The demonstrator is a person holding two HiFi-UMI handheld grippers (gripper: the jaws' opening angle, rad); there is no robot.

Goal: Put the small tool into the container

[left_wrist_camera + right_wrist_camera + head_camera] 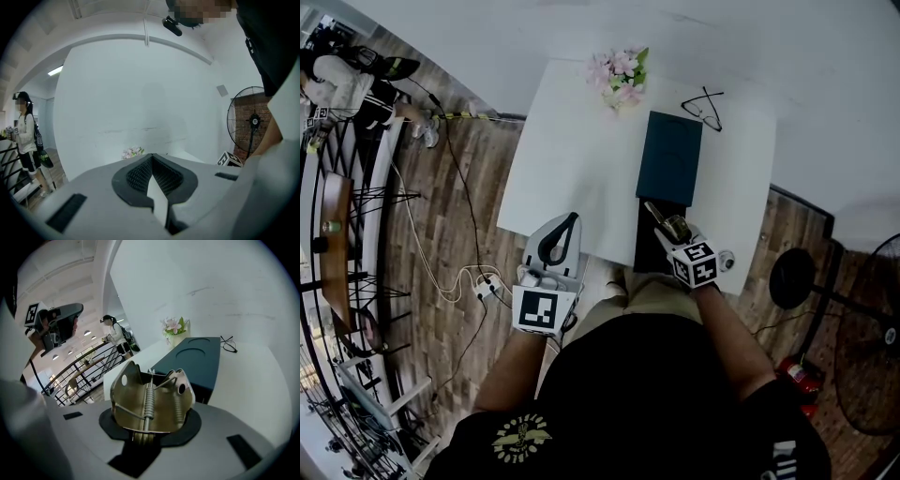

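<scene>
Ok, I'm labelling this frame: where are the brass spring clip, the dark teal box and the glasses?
brass spring clip point(149, 404): right gripper view, its coil spring.
dark teal box point(668, 157): head view, top face.
glasses point(705, 112): head view, its front frame.

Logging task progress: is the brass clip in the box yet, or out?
Out. The clip is clamped in the right tool, held short of the teal box on the table.

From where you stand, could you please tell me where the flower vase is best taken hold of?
Probably the pale vase body below the pink flowers, approached level from the near side: it stands upright, and the blooms spread over its mouth, which would block a grip from above.
</scene>
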